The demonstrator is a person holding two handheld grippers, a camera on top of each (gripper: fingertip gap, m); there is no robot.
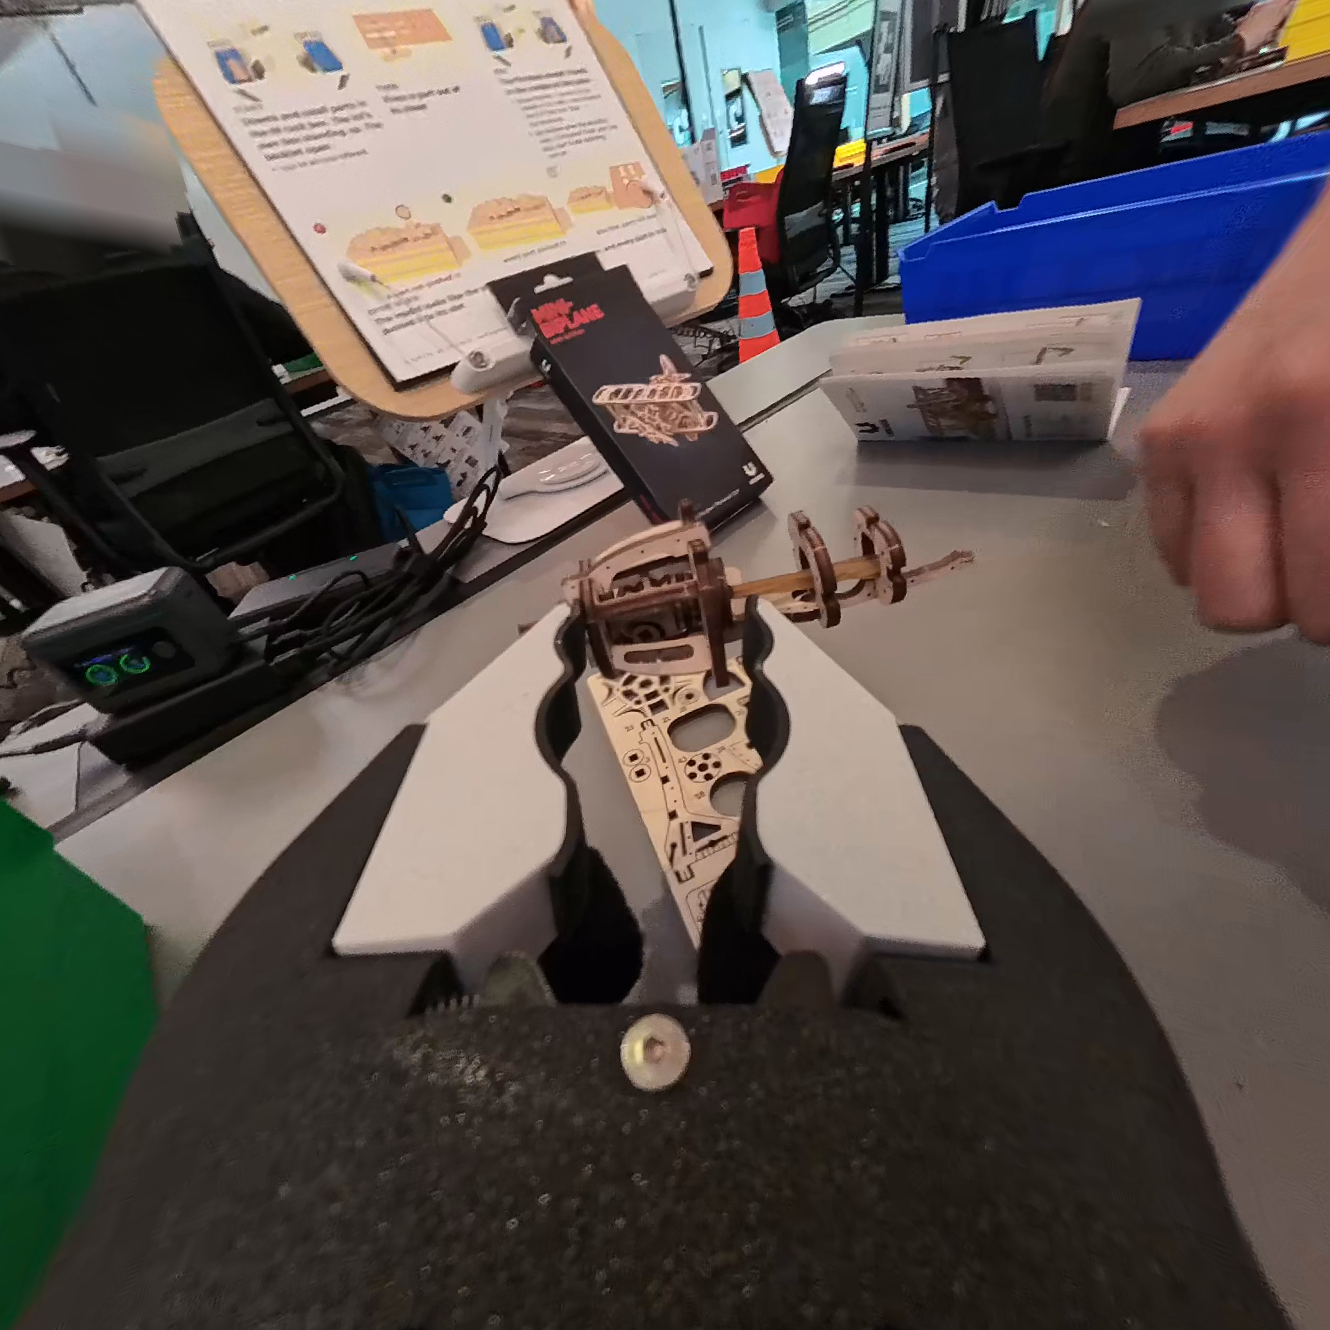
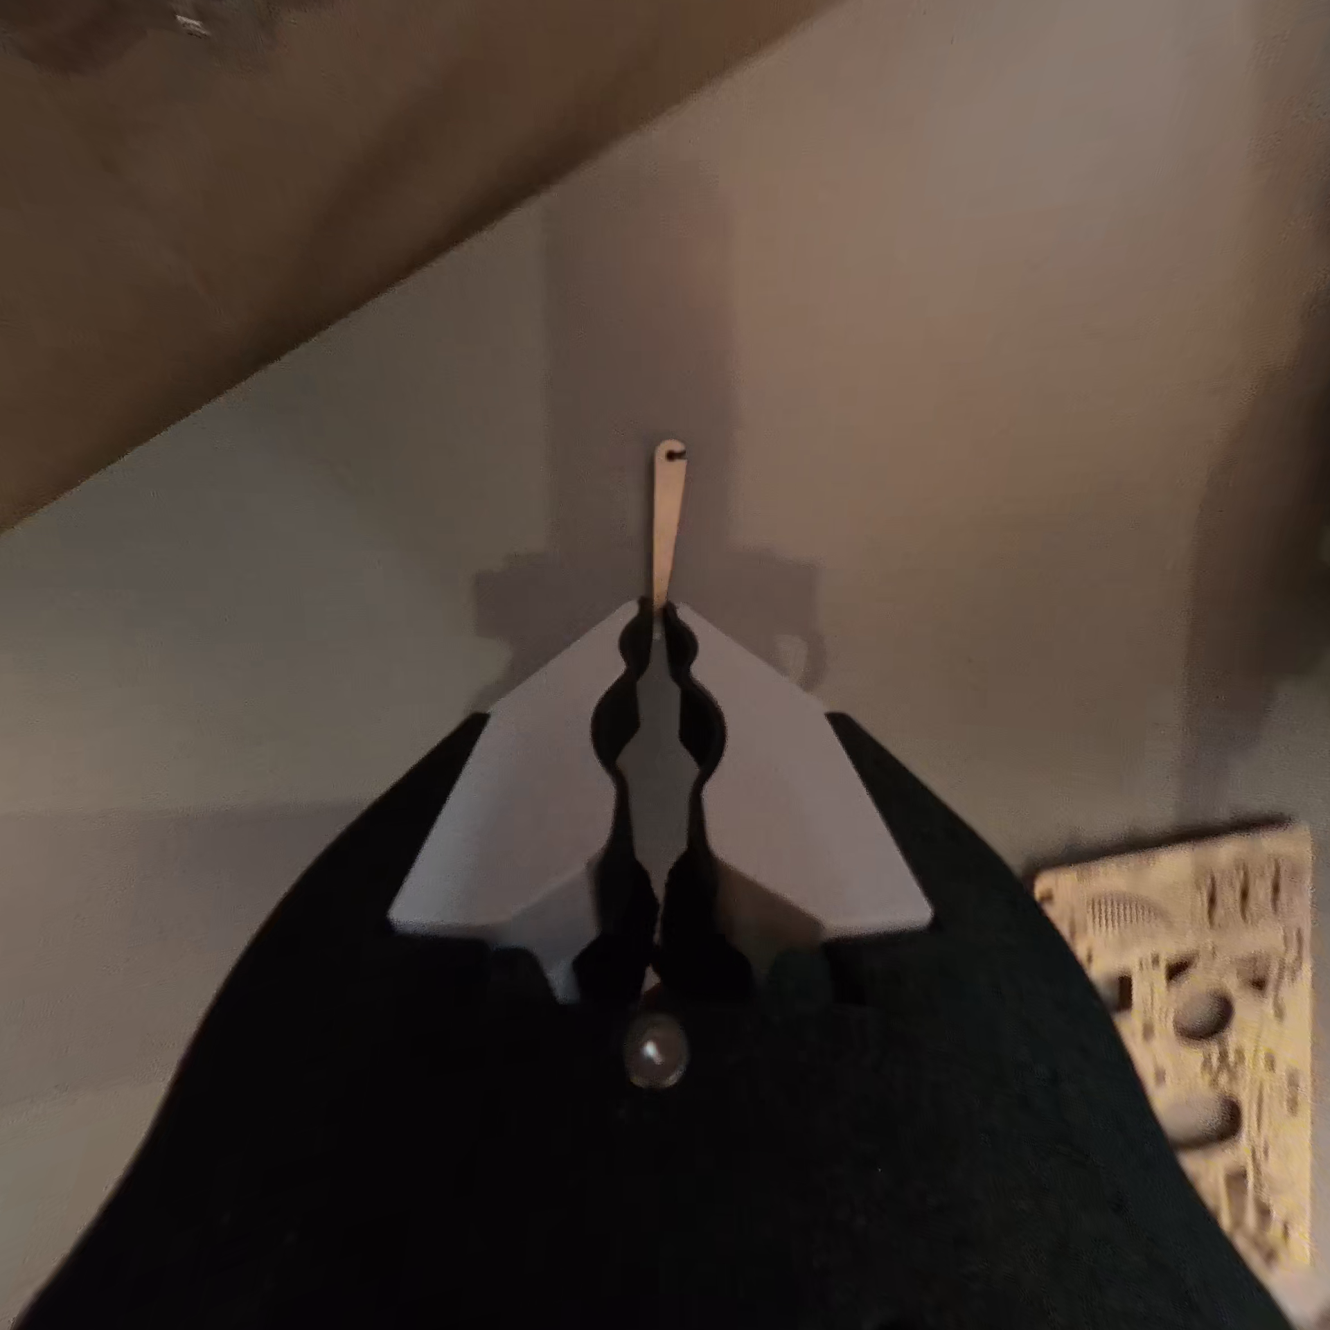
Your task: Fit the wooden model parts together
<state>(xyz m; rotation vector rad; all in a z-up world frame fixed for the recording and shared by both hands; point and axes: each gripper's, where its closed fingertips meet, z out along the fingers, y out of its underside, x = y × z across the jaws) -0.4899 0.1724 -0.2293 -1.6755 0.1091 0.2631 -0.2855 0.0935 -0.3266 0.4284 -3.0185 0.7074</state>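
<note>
The left hand-held gripper (image 1: 658,633) is clenched on a part-built model (image 1: 648,597), held above the parts sheet (image 1: 676,763) on the counter (image 1: 971,756); its body is assembled and an axle with two discs juts right of it, so much seems done. The right hand-held gripper (image 2: 656,608) pinches a thin strip (image 2: 668,518), apparently not yet fitted. Only the left view shows the model; only the right view shows the strip.

We see a half-built wooden model (image 1: 648,597), rod and discs jutting right, raised above the flat cut-out sheet (image 1: 684,763); a thin wooden sliver (image 2: 668,525) stands upright.
</note>
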